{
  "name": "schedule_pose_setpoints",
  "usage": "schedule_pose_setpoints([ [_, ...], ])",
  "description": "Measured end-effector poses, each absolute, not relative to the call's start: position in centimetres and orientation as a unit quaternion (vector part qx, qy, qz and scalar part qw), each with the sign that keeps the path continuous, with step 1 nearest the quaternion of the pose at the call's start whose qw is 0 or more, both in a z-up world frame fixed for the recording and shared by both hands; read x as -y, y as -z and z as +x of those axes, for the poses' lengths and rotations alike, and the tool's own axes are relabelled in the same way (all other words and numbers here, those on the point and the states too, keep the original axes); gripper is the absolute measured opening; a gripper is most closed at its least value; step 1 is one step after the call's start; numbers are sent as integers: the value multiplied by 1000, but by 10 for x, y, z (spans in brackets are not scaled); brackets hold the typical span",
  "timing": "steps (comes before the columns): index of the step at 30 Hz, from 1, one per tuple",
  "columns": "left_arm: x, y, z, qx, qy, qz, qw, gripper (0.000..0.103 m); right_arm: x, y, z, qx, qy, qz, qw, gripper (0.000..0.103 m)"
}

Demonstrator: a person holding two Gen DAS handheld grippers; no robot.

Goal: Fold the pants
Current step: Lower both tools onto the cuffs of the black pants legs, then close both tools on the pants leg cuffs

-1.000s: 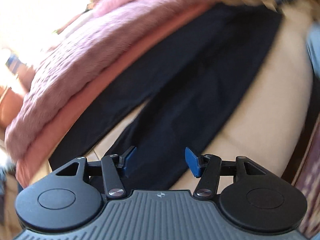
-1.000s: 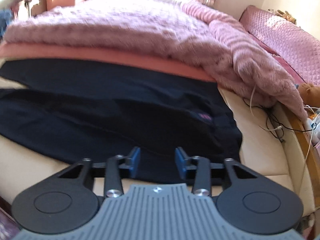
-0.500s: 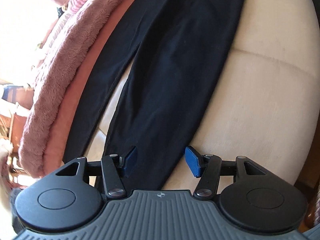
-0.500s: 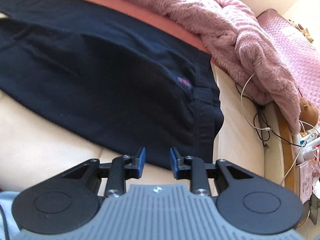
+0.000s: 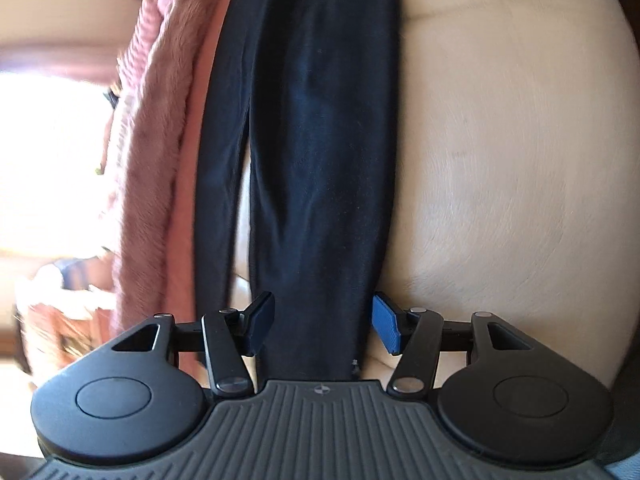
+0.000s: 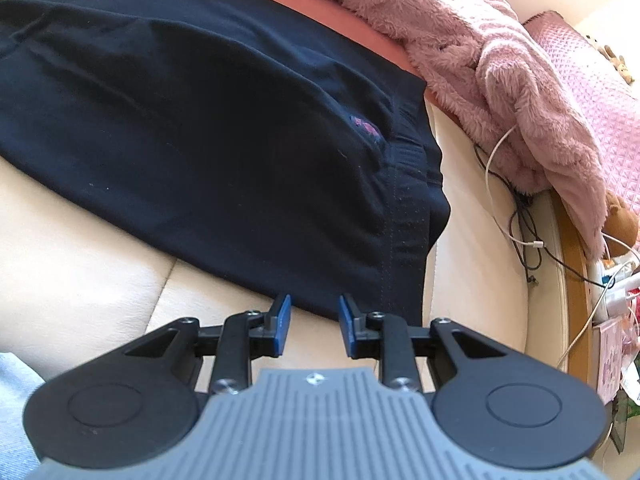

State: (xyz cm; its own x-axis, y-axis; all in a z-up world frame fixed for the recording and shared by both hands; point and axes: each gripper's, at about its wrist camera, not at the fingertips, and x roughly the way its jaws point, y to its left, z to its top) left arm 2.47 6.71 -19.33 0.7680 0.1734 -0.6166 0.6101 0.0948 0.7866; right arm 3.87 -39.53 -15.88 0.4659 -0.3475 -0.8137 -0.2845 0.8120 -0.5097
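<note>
Cream cushioned bed top [image 5: 500,152], seamed into panels, filling the right of the left wrist view and the lower left of the right wrist view [image 6: 80,256]. Along its far edge, a fluffy pink blanket [image 6: 500,80] heaped over a flat salmon-coloured layer [image 6: 320,12], the same blanket [image 5: 148,128] running up the left of the left wrist view. In the right wrist view, white and black cables [image 6: 516,216] trailing beside the blanket's hanging end, a quilted pink cover [image 6: 592,72] behind, a brown plush toy [image 6: 622,220] at the right edge and a wooden rail [image 6: 572,264] below.
</note>
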Motion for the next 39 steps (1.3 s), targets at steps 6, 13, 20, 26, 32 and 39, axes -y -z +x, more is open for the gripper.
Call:
schedule_pose_setpoints([
  [6, -69, 214, 10, -278, 141, 696, 647, 33, 394, 154, 35, -509, 19, -308, 803, 22],
  [13, -68, 184, 42, -356, 92, 576, 730, 9, 391, 161, 28, -514, -20, -372, 772, 22],
  [20, -81, 125, 81, -396, 28, 380, 836, 3, 386, 169, 22, -505, -85, -464, 723, 22],
  [26, -90, 86, 102, -386, -11, 273, 881, 2, 386, 193, 18, -478, -128, -580, 647, 22],
  [32, -92, 72, 102, -379, -34, 217, 899, 2, 394, 204, 15, -453, -123, -629, 620, 0],
  [39, -95, 42, 107, -353, -47, 183, 917, 2, 397, 158, 18, -401, -58, -569, 716, 0],
])
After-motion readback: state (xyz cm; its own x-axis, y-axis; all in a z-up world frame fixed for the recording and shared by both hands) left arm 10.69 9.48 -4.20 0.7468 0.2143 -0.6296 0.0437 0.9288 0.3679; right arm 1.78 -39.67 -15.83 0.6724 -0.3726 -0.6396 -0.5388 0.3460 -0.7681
